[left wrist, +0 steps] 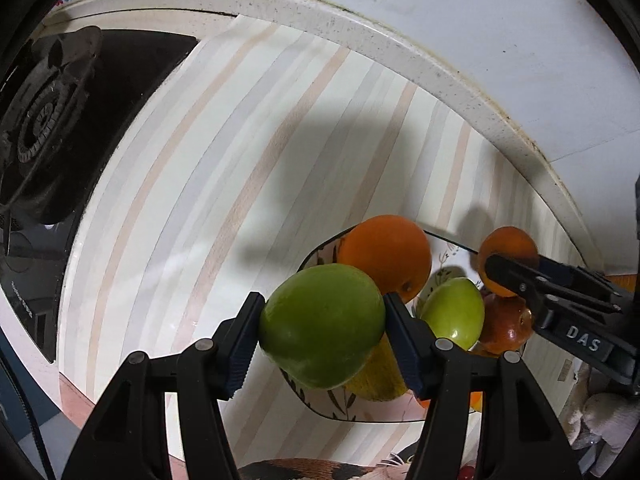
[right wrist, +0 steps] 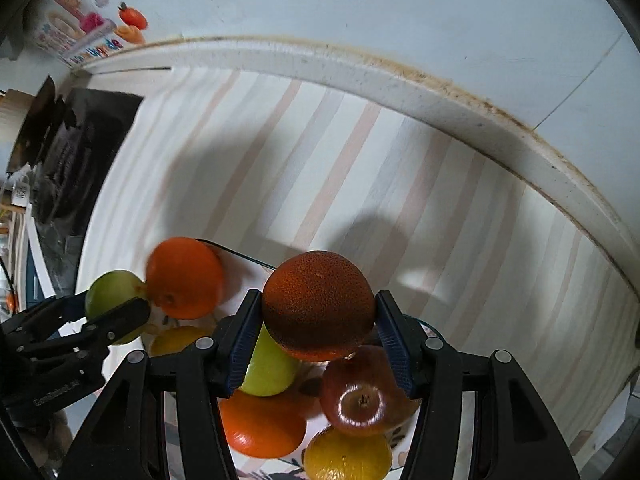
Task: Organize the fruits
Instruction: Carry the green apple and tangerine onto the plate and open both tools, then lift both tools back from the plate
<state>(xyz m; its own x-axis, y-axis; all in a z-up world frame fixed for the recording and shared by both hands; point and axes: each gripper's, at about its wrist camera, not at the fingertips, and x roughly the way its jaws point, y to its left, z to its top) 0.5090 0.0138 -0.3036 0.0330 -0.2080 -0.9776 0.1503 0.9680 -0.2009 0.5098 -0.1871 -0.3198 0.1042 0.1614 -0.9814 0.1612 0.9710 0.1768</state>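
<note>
My left gripper squeezes a smooth round green apple, half hiding the flowery plate; my right gripper squeezes a bumpy orange

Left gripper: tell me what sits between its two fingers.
A green apple, clamped by both pads of the left gripper above the plate of fruit. The left wrist view shows it plainly; the right wrist view shows it from the side.
</note>
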